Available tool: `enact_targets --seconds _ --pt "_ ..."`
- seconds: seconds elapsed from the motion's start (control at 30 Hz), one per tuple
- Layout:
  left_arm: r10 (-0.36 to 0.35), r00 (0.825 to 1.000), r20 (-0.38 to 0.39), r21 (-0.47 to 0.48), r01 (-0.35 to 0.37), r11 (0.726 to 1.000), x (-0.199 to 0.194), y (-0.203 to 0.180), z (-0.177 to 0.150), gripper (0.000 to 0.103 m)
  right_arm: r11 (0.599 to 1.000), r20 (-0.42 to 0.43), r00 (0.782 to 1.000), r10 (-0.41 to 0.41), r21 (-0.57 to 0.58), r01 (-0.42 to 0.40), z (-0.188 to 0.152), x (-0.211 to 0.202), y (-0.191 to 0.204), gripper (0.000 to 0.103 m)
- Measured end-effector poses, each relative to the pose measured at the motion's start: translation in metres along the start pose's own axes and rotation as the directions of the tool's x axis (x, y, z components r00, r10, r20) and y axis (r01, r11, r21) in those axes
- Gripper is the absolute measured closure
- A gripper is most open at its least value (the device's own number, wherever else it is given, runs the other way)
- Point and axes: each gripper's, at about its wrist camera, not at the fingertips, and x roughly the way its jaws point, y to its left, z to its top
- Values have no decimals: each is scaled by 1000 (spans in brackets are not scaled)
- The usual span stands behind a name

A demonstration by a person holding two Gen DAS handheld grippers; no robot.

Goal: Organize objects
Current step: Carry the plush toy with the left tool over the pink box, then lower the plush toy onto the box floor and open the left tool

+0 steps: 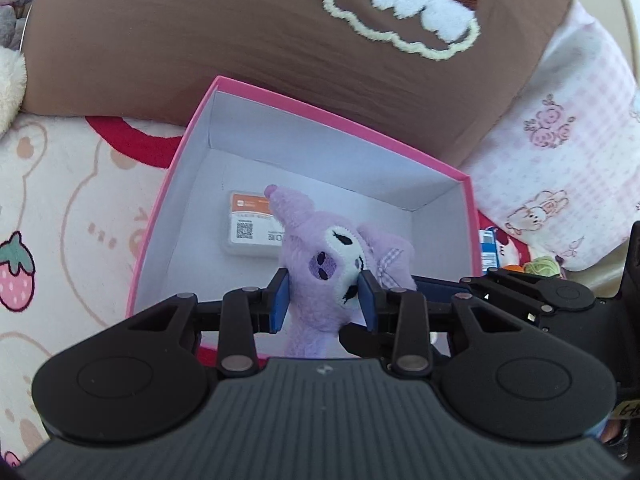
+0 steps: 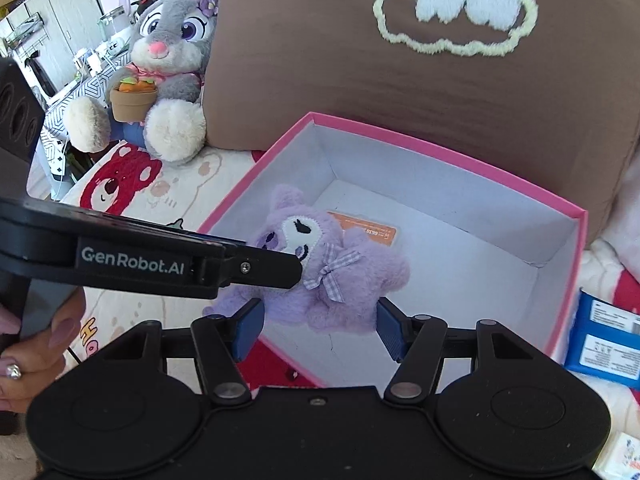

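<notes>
A purple plush toy (image 1: 320, 256) with a white face and a checked bow hangs over the open pink box (image 1: 320, 152). My left gripper (image 1: 324, 300) is shut on the toy's head, blue pads against both cheeks. In the right wrist view the same toy (image 2: 352, 272) is above the box (image 2: 440, 184), and the left gripper (image 2: 294, 270) reaches in from the left. My right gripper (image 2: 320, 326) has its blue pads touching either side of the toy's lower body. A small white and orange card packet (image 1: 248, 224) lies on the box floor, partly hidden by the toy.
A brown cushion (image 2: 360, 92) stands right behind the box. A grey rabbit plush (image 2: 168, 52) sits at the back left. Blue packets (image 2: 604, 344) lie to the right of the box, on a printed blanket (image 1: 60, 200). A hand (image 2: 28, 352) holds the left gripper's handle.
</notes>
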Motion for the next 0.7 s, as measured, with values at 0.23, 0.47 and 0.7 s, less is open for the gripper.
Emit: enact_targets --seconds 0.23,0.47,0.7 --pt "49 995 -91 -61 -55 997 27 17 3 67 985 -101 990 97 155 -81 5 34 -26 38" --pt "85 991 -106 -68 -93 993 37 21 0 67 977 -147 981 128 191 -99 4 51 -31 38" --pt "106 986 -129 -96 -118 988 52 24 -2 68 957 -198 964 178 263 -123 -2 69 -48 38"
